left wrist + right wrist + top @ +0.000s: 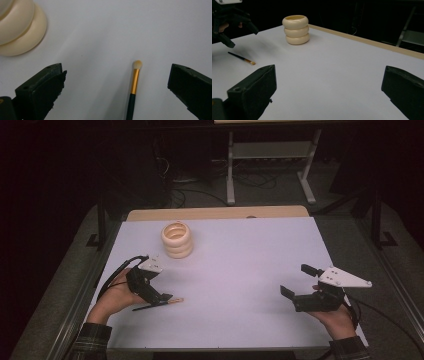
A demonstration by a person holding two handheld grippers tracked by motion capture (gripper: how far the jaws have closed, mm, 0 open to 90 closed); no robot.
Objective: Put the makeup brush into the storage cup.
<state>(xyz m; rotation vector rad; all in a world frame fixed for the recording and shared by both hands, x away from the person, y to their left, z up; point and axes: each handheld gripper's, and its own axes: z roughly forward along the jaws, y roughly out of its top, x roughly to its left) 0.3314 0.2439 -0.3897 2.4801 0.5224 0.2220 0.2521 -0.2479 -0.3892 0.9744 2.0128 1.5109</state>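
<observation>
A slim make-up brush [134, 86] with a black handle, gold ferrule and pale tip lies flat on the white table [235, 260]. My left gripper [117, 75] hovers over it, open, with one jaw on each side and neither touching it. From above, the brush [161, 304] pokes out beneath the left gripper [159, 292] at the table's front left. A cream holder [177, 239] made of stacked rings stands upright behind it. My right gripper [298, 281] is open at the front right with nothing between its jaws.
The right gripper view looks across the table to the holder [296, 29], the brush [242, 58] and the left gripper [242, 37]. A wooden strip [215, 213] borders the far edge. Beyond it are a dark floor and a metal stand [270, 165].
</observation>
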